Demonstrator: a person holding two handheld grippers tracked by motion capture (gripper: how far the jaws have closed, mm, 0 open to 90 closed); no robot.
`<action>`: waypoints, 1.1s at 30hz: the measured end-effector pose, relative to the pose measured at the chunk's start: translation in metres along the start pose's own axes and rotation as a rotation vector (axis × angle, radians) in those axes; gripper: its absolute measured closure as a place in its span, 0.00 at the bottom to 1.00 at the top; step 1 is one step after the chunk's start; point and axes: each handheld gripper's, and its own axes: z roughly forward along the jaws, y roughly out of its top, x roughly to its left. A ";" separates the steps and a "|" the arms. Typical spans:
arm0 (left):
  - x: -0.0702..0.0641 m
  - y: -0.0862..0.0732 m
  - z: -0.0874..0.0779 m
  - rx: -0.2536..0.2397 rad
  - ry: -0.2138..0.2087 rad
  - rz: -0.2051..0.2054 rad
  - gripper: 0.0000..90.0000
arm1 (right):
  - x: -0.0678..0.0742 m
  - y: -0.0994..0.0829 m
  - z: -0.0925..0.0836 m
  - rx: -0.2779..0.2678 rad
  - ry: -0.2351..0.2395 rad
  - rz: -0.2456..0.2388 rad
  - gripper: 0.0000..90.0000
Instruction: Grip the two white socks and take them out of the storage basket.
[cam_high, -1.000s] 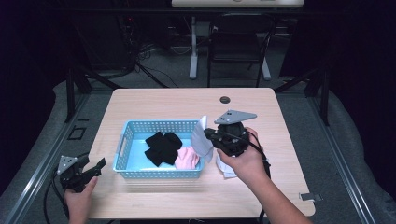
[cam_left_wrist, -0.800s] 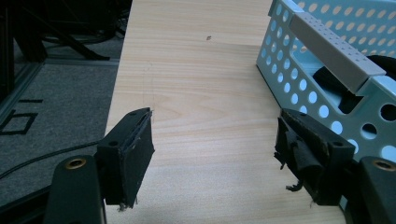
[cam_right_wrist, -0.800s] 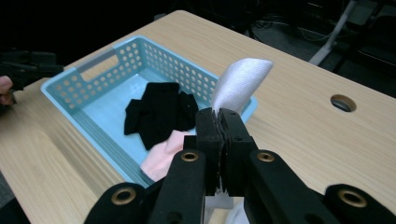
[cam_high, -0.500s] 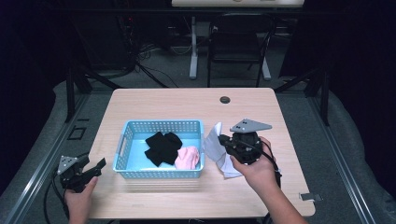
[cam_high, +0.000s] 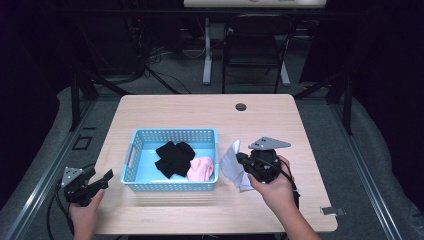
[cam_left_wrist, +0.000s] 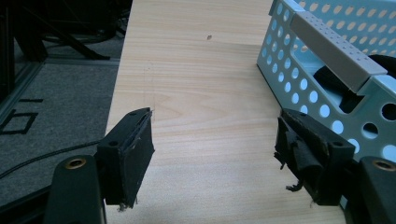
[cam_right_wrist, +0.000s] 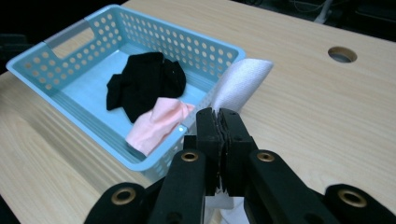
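On a pale wooden table (cam_high: 175, 112), the right gripper (cam_right_wrist: 219, 122) pinches one white woven cloth (cam_right_wrist: 240, 79) just right of a perforated blue plastic basket (cam_high: 150, 136) holding one black (cam_high: 172, 157) and one pink garment (cam_high: 201, 169). The left gripper (cam_left_wrist: 215, 144), at the near left edge, gapes wide, holding nothing.

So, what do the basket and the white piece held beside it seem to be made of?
The basket looks like light blue moulded plastic: stiff walls with rows of round holes, slightly glossy. The white piece, clamped in the right gripper, looks like soft matte fabric, probably knitted: it bends and shows a fine weave.
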 end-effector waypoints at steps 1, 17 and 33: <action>0.000 0.000 0.000 0.000 0.000 0.000 0.31 | -0.001 -0.002 0.001 0.003 -0.002 0.002 0.98; 0.000 0.000 0.000 0.000 0.001 -0.003 0.31 | -0.037 -0.045 0.020 0.058 -0.107 0.108 0.97; 0.000 0.000 0.000 0.001 0.002 -0.002 0.31 | -0.070 -0.073 0.023 0.071 -0.181 0.213 0.65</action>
